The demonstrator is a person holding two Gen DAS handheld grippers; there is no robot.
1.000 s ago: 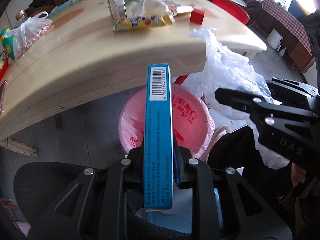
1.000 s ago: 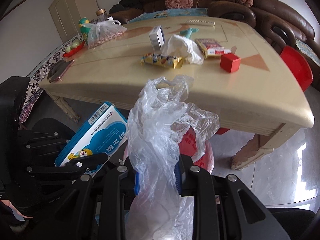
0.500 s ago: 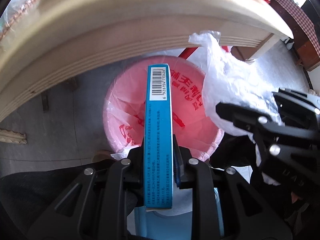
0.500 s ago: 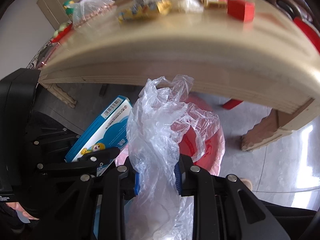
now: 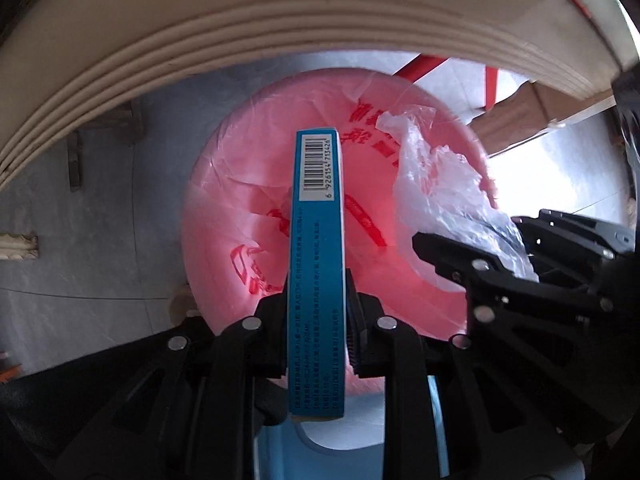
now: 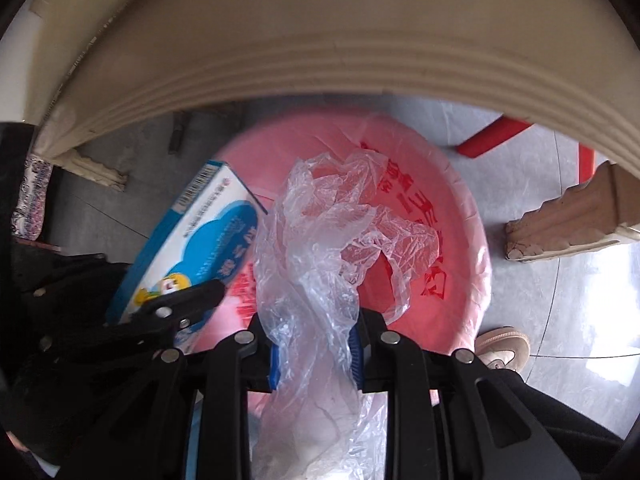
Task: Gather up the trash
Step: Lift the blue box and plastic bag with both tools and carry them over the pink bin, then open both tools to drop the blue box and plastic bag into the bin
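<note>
- The left gripper (image 5: 318,330) is clamped on a blue box (image 5: 318,264), its two fingers pressed against the box's broad faces, so that the narrow barcoded edge faces the left wrist camera.
- The box stands up out of the jaws and reaches well past the fingertips; its far end, with the barcode, hangs over the open mouth of the bin.
- From the right wrist view the same blue box (image 6: 196,236) shows its broad white and blue printed face, tilted, at the left side of the bin, with one black finger of the left gripper (image 6: 176,308) across its lower part.
- The right gripper (image 6: 316,356) is closed on a crumpled clear plastic bag (image 6: 332,248); the film is bunched between the blue pads and trails back under the gripper towards the camera.
- The loose end of the bag billows forward past the fingertips and lies over the middle of the bin's opening.
- In the left wrist view the right gripper (image 5: 480,256) comes in from the right, with the clear plastic bag (image 5: 440,184) spilling across the bin's right rim.
- The bin (image 5: 240,216) is round, lined with a pink bag printed in red characters, and stands on a grey tiled floor (image 5: 80,240) just under the moulded edge of a cream table (image 5: 280,20).
- A tan shoe (image 6: 504,346) rests on the floor just beside the bin's near right rim.
</note>
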